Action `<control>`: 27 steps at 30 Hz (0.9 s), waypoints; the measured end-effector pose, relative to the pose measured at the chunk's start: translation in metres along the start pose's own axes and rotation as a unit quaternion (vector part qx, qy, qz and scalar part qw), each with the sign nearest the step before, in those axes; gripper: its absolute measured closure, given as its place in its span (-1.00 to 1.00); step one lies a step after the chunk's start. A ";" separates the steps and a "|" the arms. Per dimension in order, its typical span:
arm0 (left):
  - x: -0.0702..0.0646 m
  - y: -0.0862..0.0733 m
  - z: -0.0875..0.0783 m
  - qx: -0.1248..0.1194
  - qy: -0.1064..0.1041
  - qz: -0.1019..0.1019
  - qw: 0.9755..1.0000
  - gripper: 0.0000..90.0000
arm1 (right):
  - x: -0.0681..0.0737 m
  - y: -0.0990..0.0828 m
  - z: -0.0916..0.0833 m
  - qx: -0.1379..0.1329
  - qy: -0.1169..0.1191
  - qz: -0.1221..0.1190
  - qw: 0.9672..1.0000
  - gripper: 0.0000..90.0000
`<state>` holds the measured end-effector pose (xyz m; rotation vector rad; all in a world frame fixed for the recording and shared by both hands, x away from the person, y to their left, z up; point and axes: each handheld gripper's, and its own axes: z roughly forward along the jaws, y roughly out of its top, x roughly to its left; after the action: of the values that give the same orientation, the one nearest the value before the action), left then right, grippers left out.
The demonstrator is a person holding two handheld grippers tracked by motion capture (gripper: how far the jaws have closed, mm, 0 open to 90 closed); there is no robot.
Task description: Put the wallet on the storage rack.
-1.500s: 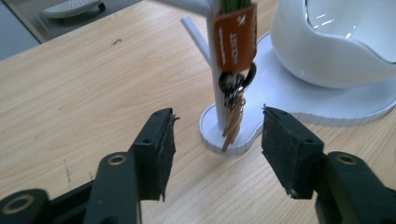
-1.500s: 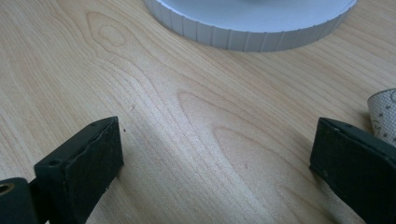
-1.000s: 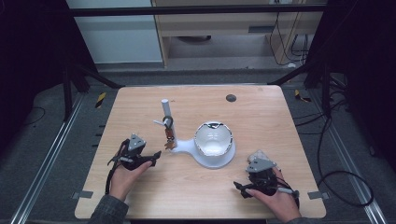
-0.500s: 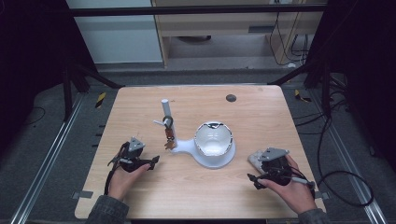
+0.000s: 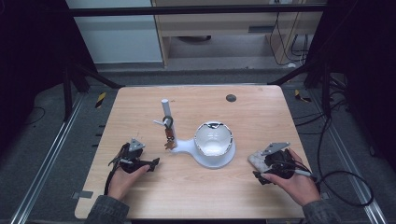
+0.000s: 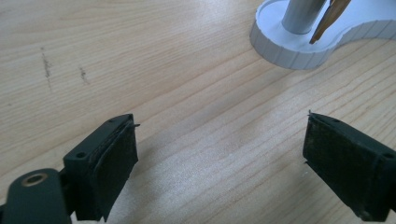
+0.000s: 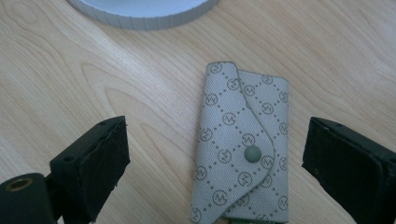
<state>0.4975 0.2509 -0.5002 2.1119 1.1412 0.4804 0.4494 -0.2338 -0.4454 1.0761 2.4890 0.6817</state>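
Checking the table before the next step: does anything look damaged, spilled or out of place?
Nothing spilled. The white bowl on the stand has a dark, uneven rim that may be chipped; too small to tell. The grey key pouch lies flat and snapped shut between the right gripper's open jaws.

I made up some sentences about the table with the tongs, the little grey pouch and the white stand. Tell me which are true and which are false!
1. The grey pouch lies flat on the wooden table. True.
2. The right tongs are squeezing the pouch. False: their jaws stand open on either side of it, not touching.
3. The pouch flap is closed with a round snap. True.
4. The left tongs hold a key. False: they are open, with bare wood between the jaws.
5. Keys hang from the post of the white stand. True.
6. The white bowl sits on the floor. False: it sits on the stand's base.
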 end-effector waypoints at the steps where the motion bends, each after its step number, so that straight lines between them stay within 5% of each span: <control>1: 0.000 0.000 0.001 0.001 0.000 0.000 1.000 -0.80 | -0.001 0.000 0.001 0.004 0.001 0.001 1.000 -0.84; 12: 0.001 -0.006 0.005 -0.003 0.014 0.000 1.000 -0.92 | -0.013 -0.001 0.001 0.057 0.016 0.007 0.998 -0.77; 27: 0.001 -0.007 0.005 0.000 0.015 0.003 1.000 -0.94 | -0.021 -0.005 0.003 0.091 0.030 0.023 0.995 -0.65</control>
<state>0.4973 0.2527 -0.5081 2.1151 1.1505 0.5168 0.4615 -0.2512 -0.4479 1.1961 2.6267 0.5133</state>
